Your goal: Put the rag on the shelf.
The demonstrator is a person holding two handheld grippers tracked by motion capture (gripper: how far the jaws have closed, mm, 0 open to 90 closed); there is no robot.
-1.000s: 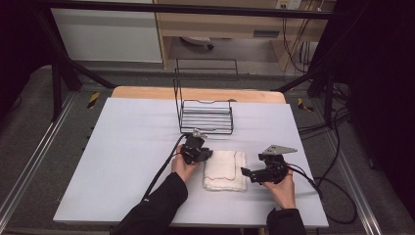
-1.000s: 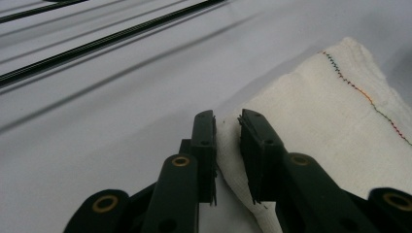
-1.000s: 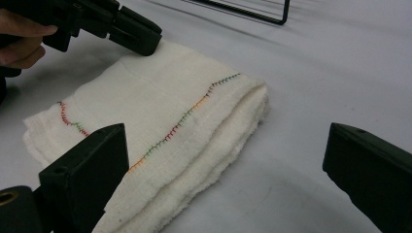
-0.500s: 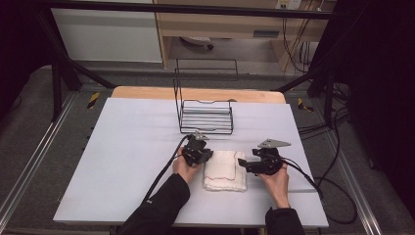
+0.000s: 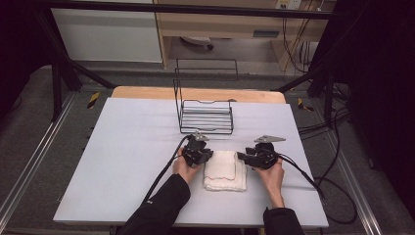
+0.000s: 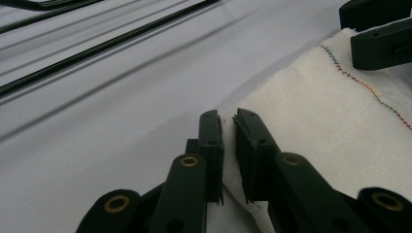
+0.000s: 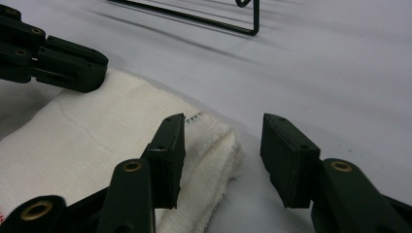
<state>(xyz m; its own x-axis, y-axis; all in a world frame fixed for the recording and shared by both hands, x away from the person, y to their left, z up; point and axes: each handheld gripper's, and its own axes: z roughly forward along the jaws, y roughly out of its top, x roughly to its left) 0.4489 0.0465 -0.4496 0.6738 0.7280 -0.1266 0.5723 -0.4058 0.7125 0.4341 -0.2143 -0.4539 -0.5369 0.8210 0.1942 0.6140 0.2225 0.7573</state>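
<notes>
2 hand-held grippers working opposite corners of a folded cloth.

The white cloth [image 5: 225, 170] lies on the tabletop [image 5: 122, 147] before a wire rack [image 5: 205, 115]; the left hand-held gripper [image 6: 228, 141] pinches its far-left corner, seemingly anchoring it, while the right hand-held gripper [image 7: 221, 155] straddles the far-right corner, jaws spread, ready to grasp.

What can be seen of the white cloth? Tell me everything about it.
The white cloth is a folded, coarse-woven towel lying flat on the table, in front of the wire rack. Its layers stack thickly at the edges, and a thin multicoloured stitched line runs near one hem. The left tool has closed on its left edge, with a fold of fabric pinched between the jaws. The right tool stands open at the right edge, one jaw over the cloth, the other over bare table.
</notes>
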